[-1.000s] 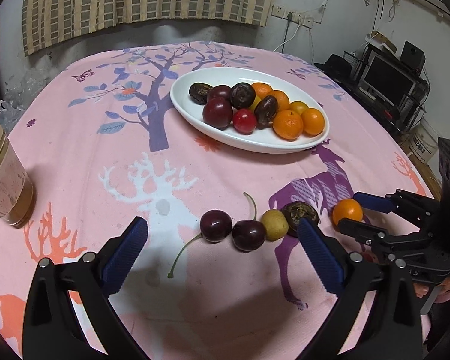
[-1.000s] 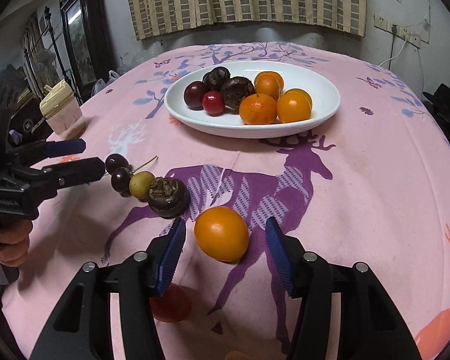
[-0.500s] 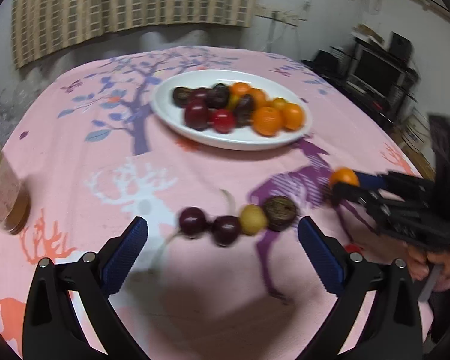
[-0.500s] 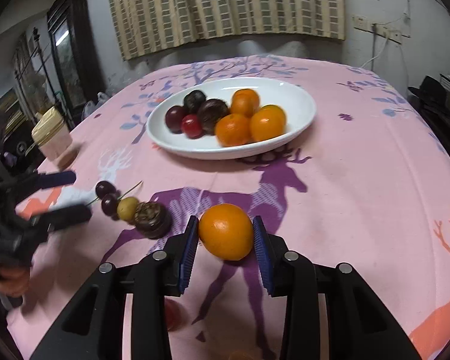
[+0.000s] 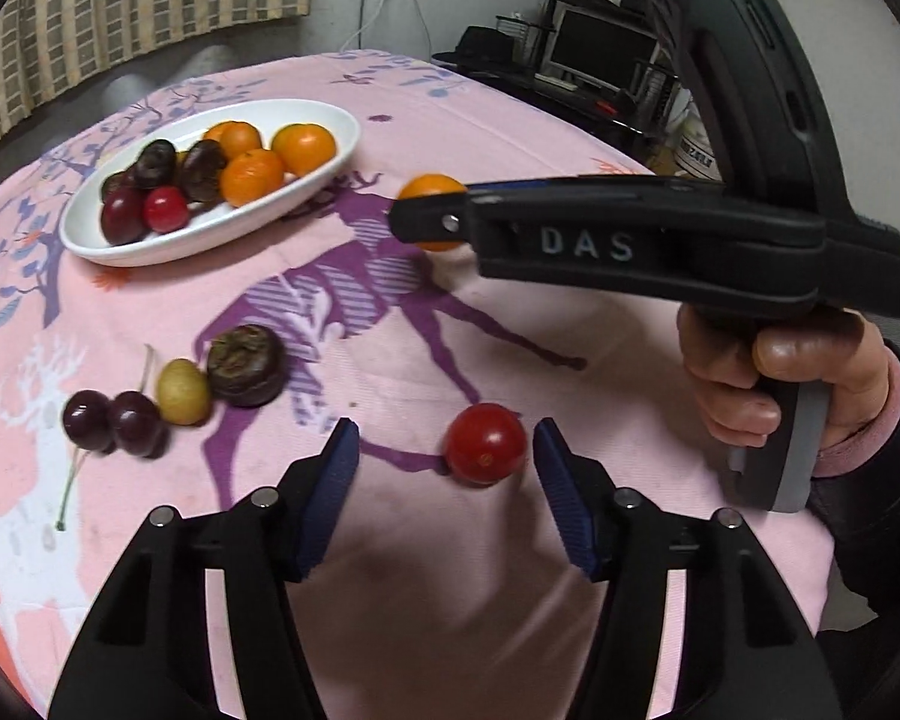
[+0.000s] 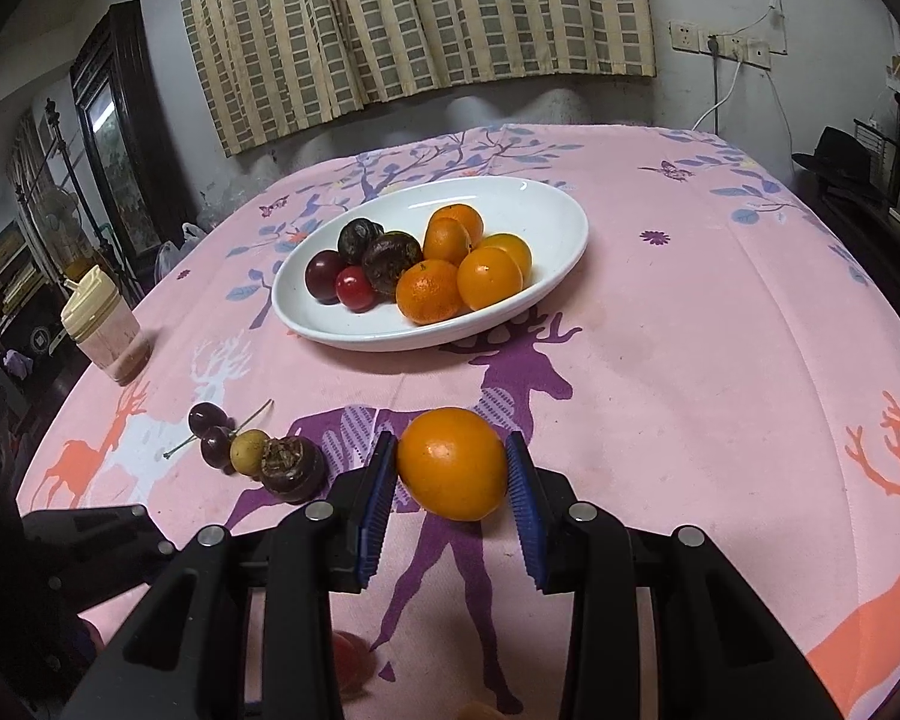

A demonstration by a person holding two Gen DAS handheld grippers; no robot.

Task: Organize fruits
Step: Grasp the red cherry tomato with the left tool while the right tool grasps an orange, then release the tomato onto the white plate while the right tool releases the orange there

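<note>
The orange (image 6: 453,463), on the near side of the white plate (image 6: 561,243), is pinched between the right gripper (image 6: 453,483) pads and may roll out, while the left gripper (image 5: 447,471) stands spread around the cherry tomato (image 5: 486,443), still apart from it.

Raised letters "DAS" on the black side of the right hand-held gripper (image 5: 429,213), faint unreadable print on a background bucket (image 5: 697,144)
</note>
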